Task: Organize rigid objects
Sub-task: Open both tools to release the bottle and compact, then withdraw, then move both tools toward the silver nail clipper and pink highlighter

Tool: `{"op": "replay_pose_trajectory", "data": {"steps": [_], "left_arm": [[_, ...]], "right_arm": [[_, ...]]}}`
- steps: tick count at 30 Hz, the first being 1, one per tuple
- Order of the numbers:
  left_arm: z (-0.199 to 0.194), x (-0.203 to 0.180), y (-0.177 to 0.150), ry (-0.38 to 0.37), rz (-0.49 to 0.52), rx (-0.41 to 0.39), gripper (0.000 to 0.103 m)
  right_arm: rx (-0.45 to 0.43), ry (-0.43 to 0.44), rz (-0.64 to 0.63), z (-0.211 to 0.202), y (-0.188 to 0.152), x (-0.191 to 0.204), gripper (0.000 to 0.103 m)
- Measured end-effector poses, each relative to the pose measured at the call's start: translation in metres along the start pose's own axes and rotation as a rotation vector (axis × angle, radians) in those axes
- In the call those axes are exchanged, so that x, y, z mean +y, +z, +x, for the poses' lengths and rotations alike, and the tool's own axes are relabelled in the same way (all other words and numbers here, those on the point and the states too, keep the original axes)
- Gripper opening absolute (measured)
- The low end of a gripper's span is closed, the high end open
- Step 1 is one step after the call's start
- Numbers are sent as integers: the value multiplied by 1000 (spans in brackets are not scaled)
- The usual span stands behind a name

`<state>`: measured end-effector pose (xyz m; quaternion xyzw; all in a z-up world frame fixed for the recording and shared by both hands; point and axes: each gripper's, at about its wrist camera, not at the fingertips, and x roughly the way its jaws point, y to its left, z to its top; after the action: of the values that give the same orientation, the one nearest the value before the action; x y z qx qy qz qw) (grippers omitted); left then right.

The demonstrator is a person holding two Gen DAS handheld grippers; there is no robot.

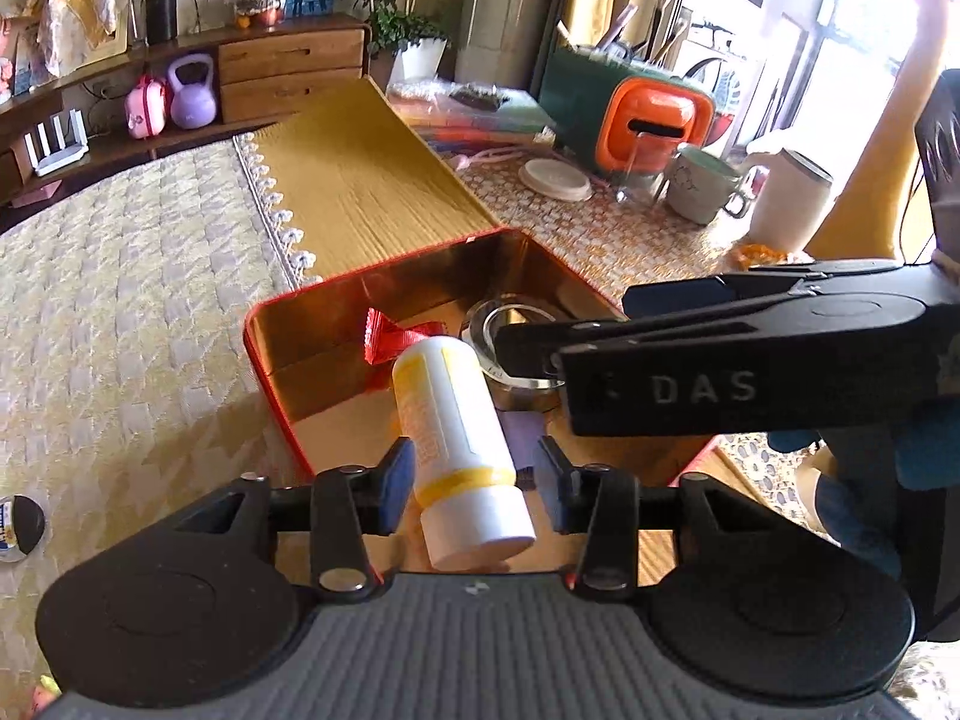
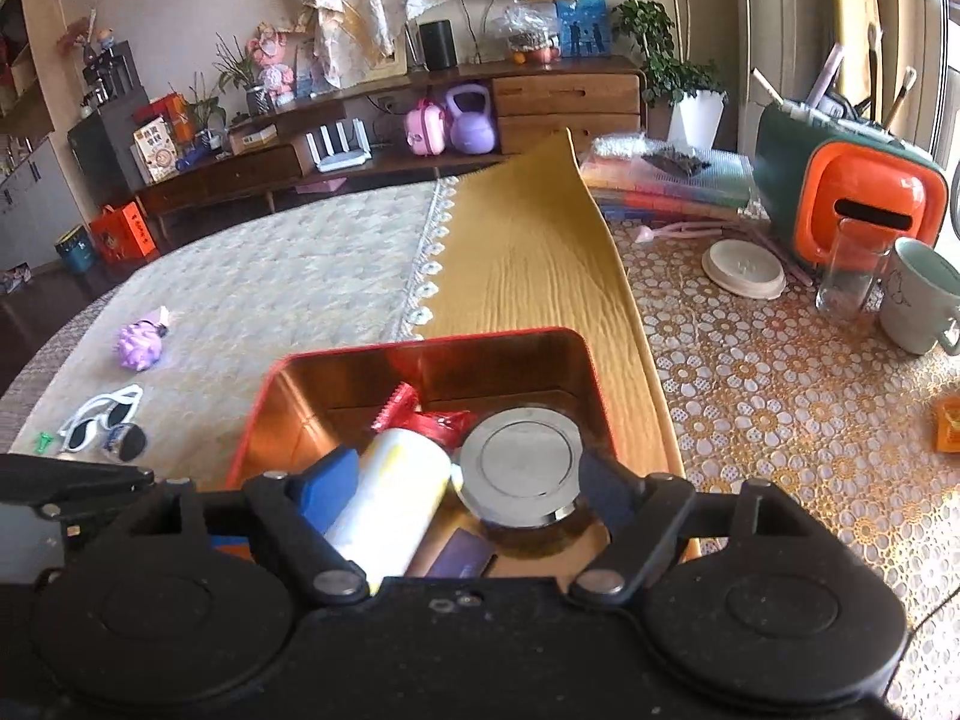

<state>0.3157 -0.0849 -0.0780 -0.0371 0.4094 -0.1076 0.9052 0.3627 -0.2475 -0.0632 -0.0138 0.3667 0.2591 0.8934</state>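
Note:
A red tin box (image 1: 264,324) (image 2: 420,336) with a shiny gold inside stands on the table. In it lie a white and yellow bottle (image 1: 462,438) (image 2: 390,498), a glass jar with a silver lid (image 1: 516,330) (image 2: 522,462), a red wrapper (image 1: 396,336) (image 2: 420,414) and a purple card (image 1: 522,426) (image 2: 462,552). My left gripper (image 1: 474,477) straddles the bottle's cap end; its right pad stands clear of the bottle, so it is open. My right gripper (image 2: 465,483) (image 1: 564,324) is open, with bottle and jar both between its fingers.
To the right on the lace cloth stand an orange and green holder (image 1: 654,126), a mug (image 1: 702,189), a white cup (image 1: 786,198), a round lid (image 1: 555,177) and a glass (image 2: 852,270). Sunglasses (image 2: 102,420) and a purple toy (image 2: 141,345) lie to the left.

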Motion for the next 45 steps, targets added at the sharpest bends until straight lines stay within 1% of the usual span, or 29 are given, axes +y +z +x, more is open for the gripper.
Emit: {"op": "replay_pose_trajectory", "data": {"steps": [7,12,15,22,23,24,25,31,34,35,36,38,43,44,45], "left_arm": [[-37,8,-5,-20,-7,-41,48],[-67,20,-10,-19,-2,-71,49],[-88,30,-15,-5,-4,-92,56],[-129,52,-32,24,-10,-130,57],[-134,55,-36,33,-12,-133,60],[-138,59,-38,39,-16,-136,65],[-142,62,-41,43,-23,-140,67],[-162,84,-60,71,-56,-151,69],[-170,96,-70,91,-70,-154,69],[-173,100,-73,97,-77,-155,71],[-176,104,-76,105,-85,-158,76],[-182,112,-83,122,-104,-171,81],[-191,128,-97,160,-109,-181,82],[-192,131,-100,175,-108,-184,85],[-193,134,-103,193,-105,-188,86]], "right_arm": [[-34,15,-4,-32,-3,14,81],[-71,34,-19,-56,-5,33,83],[-92,45,-36,-69,-8,47,84],[-114,78,-26,-86,-21,72,89],[-114,80,-29,-88,-23,76,89],[-115,82,-35,-90,-25,80,90],[-117,83,-42,-92,-27,85,91],[-128,97,-49,-96,-39,110,96],[-130,111,-48,-95,-45,123,101],[-131,114,-51,-95,-46,127,103],[-130,118,-57,-94,-47,131,103],[-122,127,-72,-92,-49,140,103],[-107,150,-100,-86,-55,160,103],[-104,154,-101,-85,-57,164,103],[-99,159,-100,-83,-58,167,103]]}}
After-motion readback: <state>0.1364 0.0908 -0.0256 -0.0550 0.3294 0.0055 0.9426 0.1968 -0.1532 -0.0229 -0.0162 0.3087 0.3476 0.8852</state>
